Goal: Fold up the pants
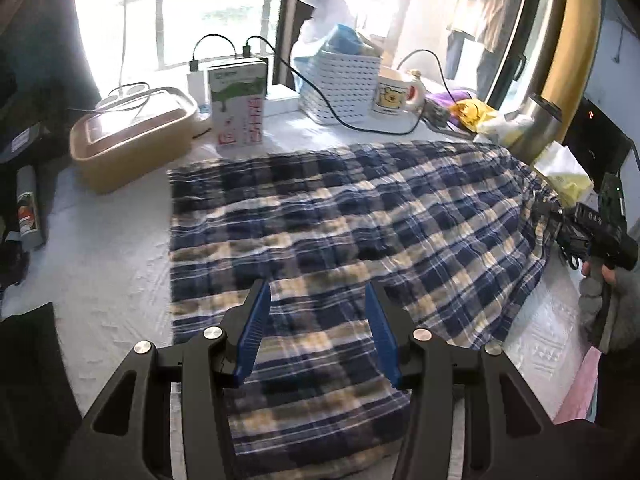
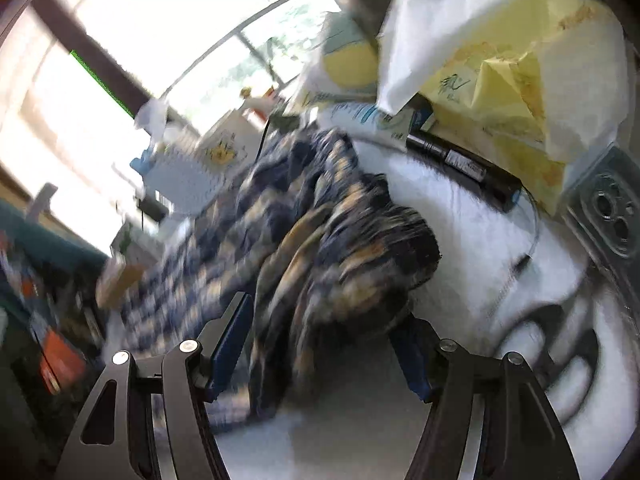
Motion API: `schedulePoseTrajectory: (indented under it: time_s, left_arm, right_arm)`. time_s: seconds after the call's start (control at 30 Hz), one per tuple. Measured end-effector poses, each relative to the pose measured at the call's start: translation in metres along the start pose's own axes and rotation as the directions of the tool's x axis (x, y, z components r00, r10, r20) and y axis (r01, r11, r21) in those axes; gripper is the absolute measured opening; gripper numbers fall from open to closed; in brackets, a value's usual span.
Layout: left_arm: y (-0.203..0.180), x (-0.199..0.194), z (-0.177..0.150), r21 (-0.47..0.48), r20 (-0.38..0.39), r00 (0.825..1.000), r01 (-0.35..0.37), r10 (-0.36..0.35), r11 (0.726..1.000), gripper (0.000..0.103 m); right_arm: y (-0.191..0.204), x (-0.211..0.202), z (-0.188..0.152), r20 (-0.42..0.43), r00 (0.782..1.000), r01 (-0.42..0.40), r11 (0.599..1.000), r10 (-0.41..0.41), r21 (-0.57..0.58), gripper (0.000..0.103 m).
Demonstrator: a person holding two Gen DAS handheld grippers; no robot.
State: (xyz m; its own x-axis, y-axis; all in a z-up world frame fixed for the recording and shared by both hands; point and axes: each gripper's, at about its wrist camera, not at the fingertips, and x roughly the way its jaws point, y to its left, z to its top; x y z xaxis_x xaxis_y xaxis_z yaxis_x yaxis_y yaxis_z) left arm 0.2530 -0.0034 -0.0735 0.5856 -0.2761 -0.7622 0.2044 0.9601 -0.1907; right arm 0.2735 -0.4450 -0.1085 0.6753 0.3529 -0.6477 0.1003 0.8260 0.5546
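Observation:
Blue, white and tan plaid pants (image 1: 340, 220) lie spread in a folded slab on the white table cover (image 1: 108, 264). My left gripper (image 1: 316, 286) hovers over their near edge, its jaws apart, with only flat cloth beneath the blue pads (image 1: 254, 332). At the pants' right end, a gloved hand holds my right gripper (image 1: 560, 220). The right wrist view is blurred and tilted. There, the bunched end of the pants (image 2: 340, 240) lies between the wide-spread fingers of the right gripper (image 2: 324, 312), and the pads do not visibly press on it.
Along the back by the window stand a tan lidded box (image 1: 132, 140), a carton (image 1: 240, 104), a white basket (image 1: 340, 84), a mug (image 1: 394, 96) and black cables. A steel flask (image 1: 536, 120) and tissues (image 1: 568, 180) crowd the right; a phone (image 2: 612, 208) lies there too.

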Motion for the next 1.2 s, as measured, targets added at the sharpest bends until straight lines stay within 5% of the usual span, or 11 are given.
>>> schedulePoseTrajectory:
  time_s: [0.1, 0.17, 0.23, 0.5, 0.7, 0.93, 1.2]
  left_arm:
    - [0.004, 0.0, -0.002, -0.014, 0.005, 1.0, -0.005, 0.005, 1.0, 0.049]
    - [0.008, -0.002, -0.004, -0.022, 0.008, 1.0, -0.004, 0.004, 1.0, 0.049]
    - [0.01, -0.005, -0.005, -0.027, 0.014, 1.0, -0.005, 0.006, 1.0, 0.049]
    - [0.02, -0.012, -0.008, -0.038, 0.031, 0.999, -0.007, 0.009, 0.999, 0.049]
    - [0.033, -0.022, -0.011, -0.049, 0.064, 0.998, -0.006, 0.009, 0.999, 0.049]
    - [0.065, -0.044, -0.02, -0.099, 0.112, 0.993, -0.035, 0.046, 0.995, 0.049]
    - [0.108, -0.063, -0.043, -0.192, 0.127, 0.989, -0.054, 0.08, 0.98, 0.049]
  right_arm:
    - [-0.01, 0.011, 0.013, 0.033, 0.999, -0.045, 0.994, 0.042, 0.105, 0.06]
    - [-0.016, 0.016, 0.017, 0.037, 0.999, -0.034, 0.988, 0.028, 0.152, 0.026]
    - [-0.022, 0.018, 0.017, 0.052, 0.998, -0.047, 0.977, 0.037, 0.206, 0.022]
    - [0.04, -0.012, 0.025, 0.201, 0.979, 0.047, 0.999, -0.04, -0.027, 0.019]
    - [0.106, -0.021, 0.022, 0.26, 0.965, 0.093, 0.965, -0.027, -0.246, 0.018]
    - [0.198, -0.007, -0.007, 0.234, 0.97, 0.061, 0.877, 0.059, -0.476, 0.018]
    - [0.29, 0.052, -0.071, 0.076, 0.993, -0.011, 0.732, 0.086, -0.681, 0.018]
